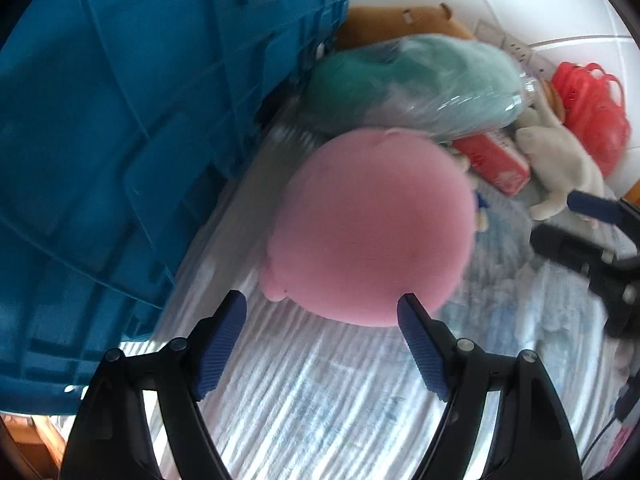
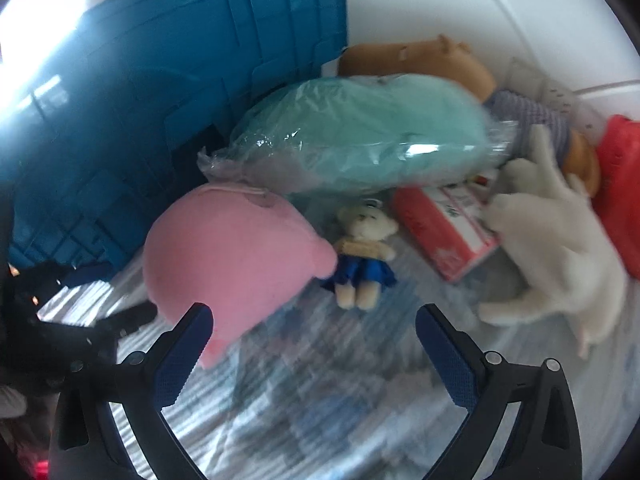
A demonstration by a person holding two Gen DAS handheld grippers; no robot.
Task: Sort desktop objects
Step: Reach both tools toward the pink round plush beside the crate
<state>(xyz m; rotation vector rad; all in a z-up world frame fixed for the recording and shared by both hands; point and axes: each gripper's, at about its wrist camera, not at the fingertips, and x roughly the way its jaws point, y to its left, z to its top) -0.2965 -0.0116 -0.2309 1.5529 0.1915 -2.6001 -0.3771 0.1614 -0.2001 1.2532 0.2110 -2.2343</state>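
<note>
Left gripper [image 1: 322, 304], seen from its wrist camera: the fingers stood spread with nothing between them; the tips lay just short of the near edge of the pink plush [image 1: 368, 228], not touching it. Right gripper [image 2: 314, 314], seen from its own camera: the fingers stood spread likewise and empty; the left finger's tip overlapped the pink plush [image 2: 232, 256] in the picture, though contact could not be told.

All places below are given relative to the pink plush, which lay on a striped cloth [image 2: 300, 400]; a blue crate [image 1: 140, 140] rose just beside it, on its left; a mint-green plush in a clear bag [image 2: 360, 140] lay just behind it, with a brown plush [image 2: 420, 60] farther back still; a small bear in a blue dress [image 2: 364, 256] lay just beside it, on its right, one foot of the plush nearly meeting the bear; a red box [image 2: 444, 232] lay beyond the bear, and a white plush [image 2: 560, 264] beyond the box; a red mesh item [image 1: 592, 108] lay farthest to the right. Both views were blurred; fine detail could not be read.
</note>
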